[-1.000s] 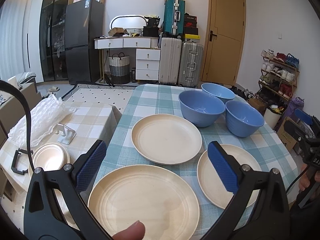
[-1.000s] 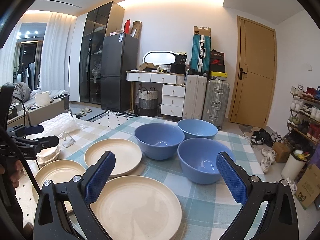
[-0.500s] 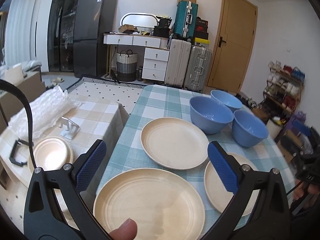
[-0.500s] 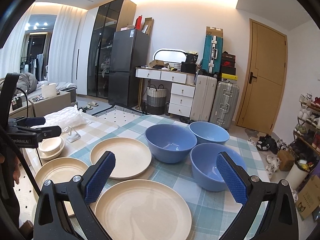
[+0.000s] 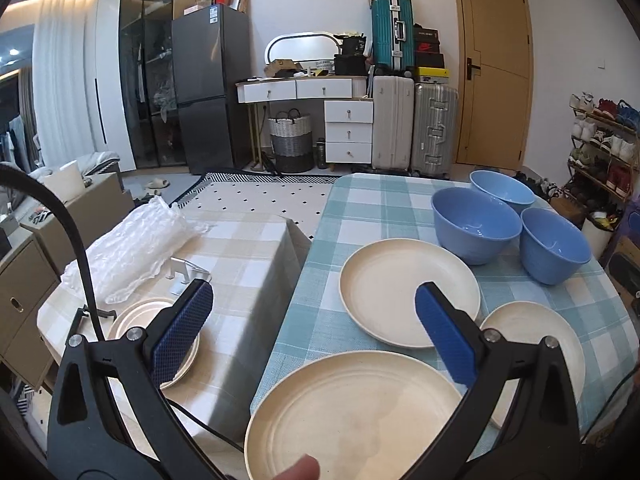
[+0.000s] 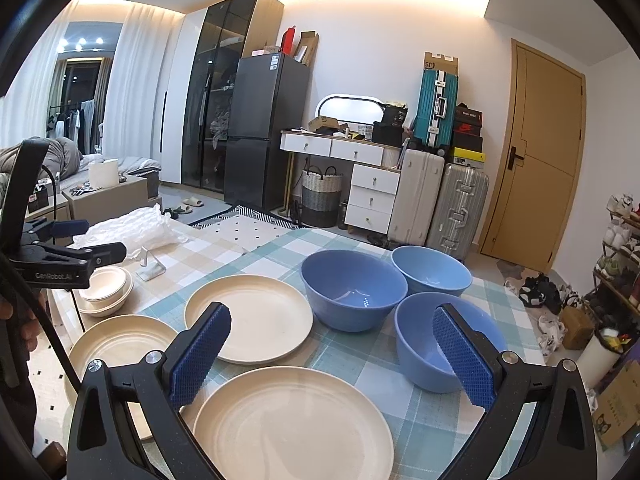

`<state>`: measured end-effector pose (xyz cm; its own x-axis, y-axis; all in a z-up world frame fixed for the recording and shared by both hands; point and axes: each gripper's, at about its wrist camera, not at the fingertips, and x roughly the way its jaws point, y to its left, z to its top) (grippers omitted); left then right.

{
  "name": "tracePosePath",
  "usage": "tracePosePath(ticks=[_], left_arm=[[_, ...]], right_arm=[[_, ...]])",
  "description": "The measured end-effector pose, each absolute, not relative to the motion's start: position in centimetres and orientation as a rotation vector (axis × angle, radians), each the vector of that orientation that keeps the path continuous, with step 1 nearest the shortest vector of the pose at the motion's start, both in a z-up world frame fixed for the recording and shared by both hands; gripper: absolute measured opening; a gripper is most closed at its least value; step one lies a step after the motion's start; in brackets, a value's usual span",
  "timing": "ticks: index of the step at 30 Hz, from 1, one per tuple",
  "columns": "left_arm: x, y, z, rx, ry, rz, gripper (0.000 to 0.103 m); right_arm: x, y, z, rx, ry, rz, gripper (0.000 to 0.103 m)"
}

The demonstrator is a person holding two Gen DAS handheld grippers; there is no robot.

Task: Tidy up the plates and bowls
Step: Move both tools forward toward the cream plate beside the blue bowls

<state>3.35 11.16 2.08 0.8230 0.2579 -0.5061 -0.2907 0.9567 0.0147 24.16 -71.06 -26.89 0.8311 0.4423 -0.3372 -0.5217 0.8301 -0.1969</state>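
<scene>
1. My left gripper (image 5: 314, 320) hovers above the near-left corner of the teal-and-white checked tablecloth (image 5: 384, 208), its blue-padded fingers spread wide with nothing between them.
2. My right gripper (image 6: 332, 354) hangs over the near-right side of the same table, jaws equally wide apart and empty.
3. Nothing looks stacked yet: three round cream plates lie flat and separate. The nearest cream plate (image 5: 360, 416) sits under my left gripper, the middle cream plate (image 5: 404, 288) lies just beyond it, and the right-hand cream plate (image 6: 292, 424) lies under my right gripper.
4. Three round blue bowls stand upright and un-nested toward the far right: the large blue bowl (image 6: 352, 292), the far blue bowl (image 6: 432, 272) and the near blue bowl (image 6: 424, 348), close together, perhaps touching.
5. On the lower beige checked side table (image 5: 240, 248) a small stack of cream dishes (image 6: 106, 286) already rests.
6. I judge the task barely begun: plates need gathering into one pile, bowls need nesting.
</scene>
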Motion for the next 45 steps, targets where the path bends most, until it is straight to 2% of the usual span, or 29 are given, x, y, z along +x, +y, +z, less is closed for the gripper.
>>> tracePosePath(ticks=[12,32,45], left_arm=[[4.4,12.8,1.9,-0.137,0.505,0.220,0.101],[7.3,12.1,1.9,-0.028,0.534,0.242,0.101],[10.8,11.9,1.2,0.035,0.681,0.216,0.101]], right_arm=[[24.9,-69.5,-27.2,-0.315,0.275,0.520,0.103],[27.5,-67.7,-28.1,-0.287,0.361,0.580,0.103],[29.1,-66.4,-29.1,-0.347,0.418,0.538,0.103]])
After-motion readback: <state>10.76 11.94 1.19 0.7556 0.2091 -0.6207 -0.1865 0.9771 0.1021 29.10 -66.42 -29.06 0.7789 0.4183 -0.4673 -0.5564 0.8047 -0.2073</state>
